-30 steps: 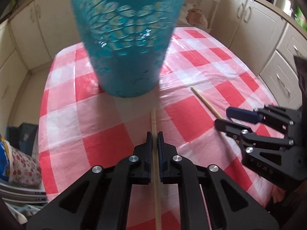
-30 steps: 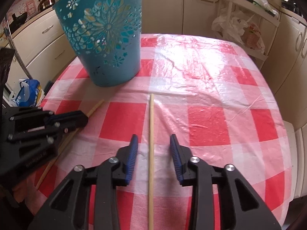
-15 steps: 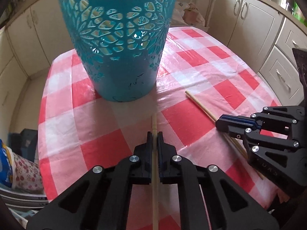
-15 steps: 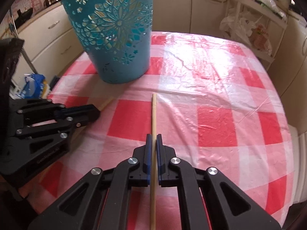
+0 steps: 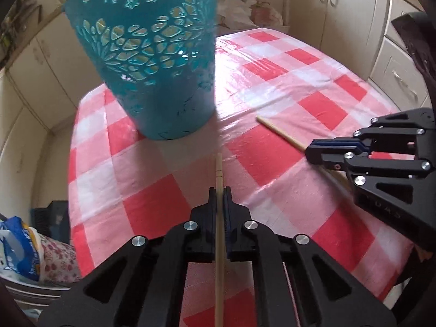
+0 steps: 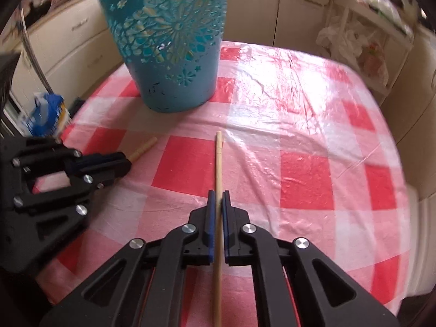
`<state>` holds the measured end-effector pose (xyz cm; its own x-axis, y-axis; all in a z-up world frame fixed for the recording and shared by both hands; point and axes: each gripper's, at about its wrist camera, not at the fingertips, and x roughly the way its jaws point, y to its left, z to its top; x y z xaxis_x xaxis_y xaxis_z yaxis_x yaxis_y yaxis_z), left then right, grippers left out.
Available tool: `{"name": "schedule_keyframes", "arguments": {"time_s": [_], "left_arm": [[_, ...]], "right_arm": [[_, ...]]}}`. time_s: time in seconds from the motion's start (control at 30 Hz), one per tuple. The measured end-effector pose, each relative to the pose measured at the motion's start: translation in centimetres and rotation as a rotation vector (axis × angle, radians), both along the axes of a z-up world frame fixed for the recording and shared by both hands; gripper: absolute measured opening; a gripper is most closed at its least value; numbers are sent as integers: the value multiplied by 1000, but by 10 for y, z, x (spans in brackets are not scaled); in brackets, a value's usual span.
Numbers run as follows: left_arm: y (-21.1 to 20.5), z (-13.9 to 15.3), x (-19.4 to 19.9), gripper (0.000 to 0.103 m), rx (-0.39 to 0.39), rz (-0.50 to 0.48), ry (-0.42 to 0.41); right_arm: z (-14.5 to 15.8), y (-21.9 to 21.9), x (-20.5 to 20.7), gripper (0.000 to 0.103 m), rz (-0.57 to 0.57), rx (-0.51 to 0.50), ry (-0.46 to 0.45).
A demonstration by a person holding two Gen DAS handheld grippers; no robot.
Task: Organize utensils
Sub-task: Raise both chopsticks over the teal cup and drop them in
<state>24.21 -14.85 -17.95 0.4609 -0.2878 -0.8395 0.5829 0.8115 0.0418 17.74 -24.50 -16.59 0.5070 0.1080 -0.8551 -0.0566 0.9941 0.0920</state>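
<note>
A tall teal cut-out basket (image 5: 152,68) stands upright at the far left of the red-checked table (image 5: 272,150). In the left wrist view my left gripper (image 5: 219,190) is shut on a wooden chopstick (image 5: 219,166), whose tip pokes out toward the basket's base. To the right, my right gripper (image 5: 310,151) holds a second chopstick (image 5: 280,133). The right wrist view shows the right gripper (image 6: 218,193) shut on that chopstick (image 6: 218,158), which points at the basket (image 6: 169,41). The left gripper (image 6: 126,163) sits at the left there, with its chopstick tip (image 6: 144,147) showing.
Cream cabinets (image 5: 343,13) ring the table. A blue and white bag (image 5: 19,253) lies on the floor beyond the left table edge. White plastic bags (image 6: 351,43) sit on a shelf behind the table. Glossy cloth stretches to the right of the basket.
The right jaws, open around the chopstick a second ago, have shut on it. The left gripper with its chopstick has shifted and rolled; the basket now shows further off and to the left.
</note>
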Motion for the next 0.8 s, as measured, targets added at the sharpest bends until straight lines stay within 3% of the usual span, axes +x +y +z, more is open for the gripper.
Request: {"name": "schedule_keyframes", "arguments": {"time_s": [0.2,0.3,0.53,0.8], "left_arm": [[7,26,-12,5,-45,20,-55],[15,52,-19,5,-126,15,-83],[35,127,-21,5,-302,25,-204],[57,212,5,5,-504,85,-394]], "right_arm": [[-1,-15,-4,6,-41,180,14],[-1,-19,-6,6,-53,242,21],[-5,-24,-8,6,-87,306,36],[-1,-29,-9,6,-108,335,22]]}}
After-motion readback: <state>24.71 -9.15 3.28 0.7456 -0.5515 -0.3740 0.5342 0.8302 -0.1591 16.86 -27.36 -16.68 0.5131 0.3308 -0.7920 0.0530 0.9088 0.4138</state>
